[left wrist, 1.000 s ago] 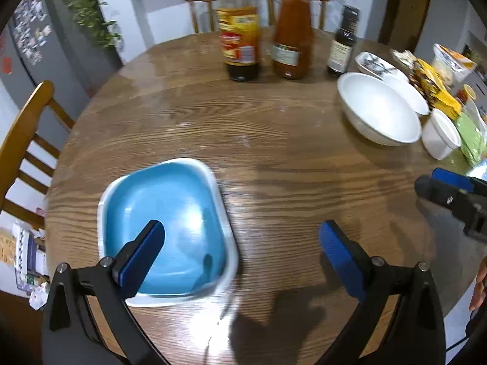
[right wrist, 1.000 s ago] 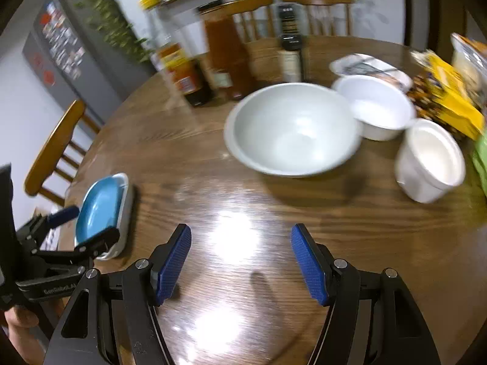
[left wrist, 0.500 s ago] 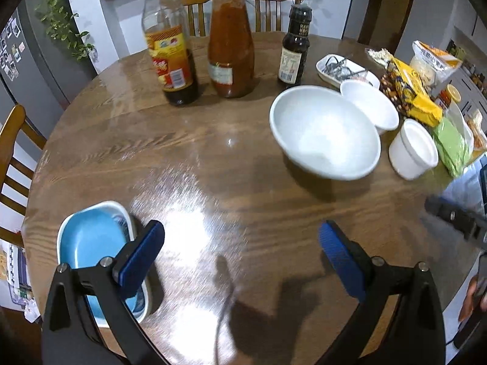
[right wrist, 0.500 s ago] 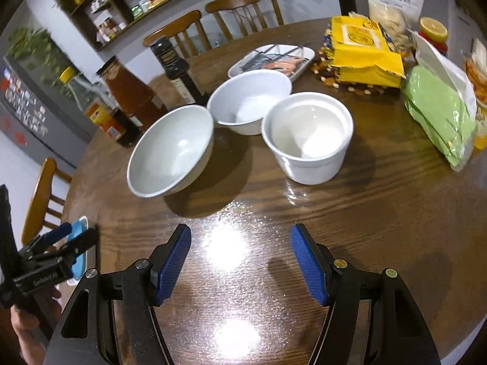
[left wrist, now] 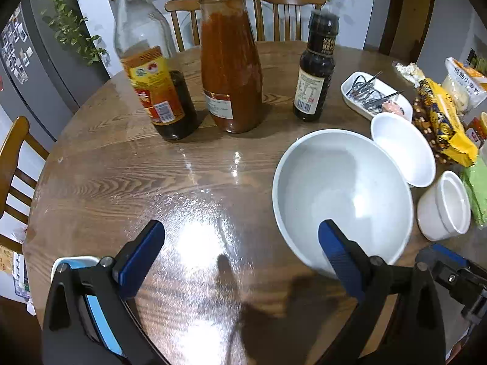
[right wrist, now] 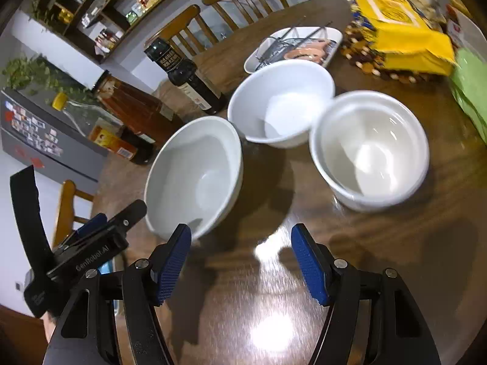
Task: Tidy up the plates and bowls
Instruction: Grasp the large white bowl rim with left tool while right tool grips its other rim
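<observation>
My left gripper [left wrist: 240, 252] is open over bare wood, and its right finger [left wrist: 338, 252] overlaps the near rim of a large white bowl [left wrist: 344, 194]. Whether it touches the bowl I cannot tell. Beyond sit a medium white bowl [left wrist: 401, 149] and a small white cup-like bowl [left wrist: 444, 206]. A blue plate in a white square dish [left wrist: 76, 270] peeks out at the bottom left behind my left finger. My right gripper [right wrist: 240, 261] is open and empty, just short of the large bowl [right wrist: 194, 176], the medium bowl [right wrist: 283, 103] and the small bowl [right wrist: 371, 149].
Three bottles stand at the back of the round wooden table [left wrist: 121, 176]: a soy sauce bottle [left wrist: 155, 91], a red sauce jar [left wrist: 231, 60] and a dark bottle [left wrist: 315, 70]. A white dish of utensils [left wrist: 374, 94] and snack bags [right wrist: 401, 36] crowd the right. Chairs ring the table.
Both grippers have swept right toward the white bowls. The blue plate has slid from the middle of the left view to its bottom corner. The right view has rolled.
</observation>
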Available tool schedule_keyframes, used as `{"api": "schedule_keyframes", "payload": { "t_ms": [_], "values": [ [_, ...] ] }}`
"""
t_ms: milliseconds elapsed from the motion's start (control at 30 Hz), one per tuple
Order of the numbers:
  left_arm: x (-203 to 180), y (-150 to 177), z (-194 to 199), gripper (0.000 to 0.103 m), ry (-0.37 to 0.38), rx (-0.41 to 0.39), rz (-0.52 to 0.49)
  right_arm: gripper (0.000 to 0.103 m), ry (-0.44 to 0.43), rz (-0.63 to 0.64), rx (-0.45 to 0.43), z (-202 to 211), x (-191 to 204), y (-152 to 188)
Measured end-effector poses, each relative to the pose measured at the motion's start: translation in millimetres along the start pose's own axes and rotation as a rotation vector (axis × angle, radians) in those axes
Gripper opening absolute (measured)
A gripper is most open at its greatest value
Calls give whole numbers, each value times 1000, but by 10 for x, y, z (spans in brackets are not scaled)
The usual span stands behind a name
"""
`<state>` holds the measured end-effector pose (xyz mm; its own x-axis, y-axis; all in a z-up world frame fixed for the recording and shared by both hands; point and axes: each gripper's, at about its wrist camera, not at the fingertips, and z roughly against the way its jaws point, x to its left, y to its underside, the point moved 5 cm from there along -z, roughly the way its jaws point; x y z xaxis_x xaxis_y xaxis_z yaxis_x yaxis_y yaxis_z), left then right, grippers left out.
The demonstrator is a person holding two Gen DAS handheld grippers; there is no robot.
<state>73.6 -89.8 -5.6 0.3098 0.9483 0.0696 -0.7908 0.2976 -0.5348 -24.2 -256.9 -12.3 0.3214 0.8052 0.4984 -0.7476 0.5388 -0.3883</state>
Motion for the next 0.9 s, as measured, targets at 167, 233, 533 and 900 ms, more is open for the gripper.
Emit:
{"api": "schedule_keyframes", "payload": {
  "t_ms": [167, 233, 533, 900],
  "values": [
    [-35, -11, -182, 96, -30, 29, -23, 69, 41, 24, 0, -184, 64, -110],
    [-57, -7, -223, 92, -21, 35, -28, 69, 62, 33, -1, -240, 64, -135],
    [-137, 2, -399, 52, 46, 86, -30, 49, 59, 100, 15, -398, 223, -189],
    [-122, 76, -353, 24, 54, 79, -32, 18, 59, 155, 48, -481, 324, -117]
  ]
}}
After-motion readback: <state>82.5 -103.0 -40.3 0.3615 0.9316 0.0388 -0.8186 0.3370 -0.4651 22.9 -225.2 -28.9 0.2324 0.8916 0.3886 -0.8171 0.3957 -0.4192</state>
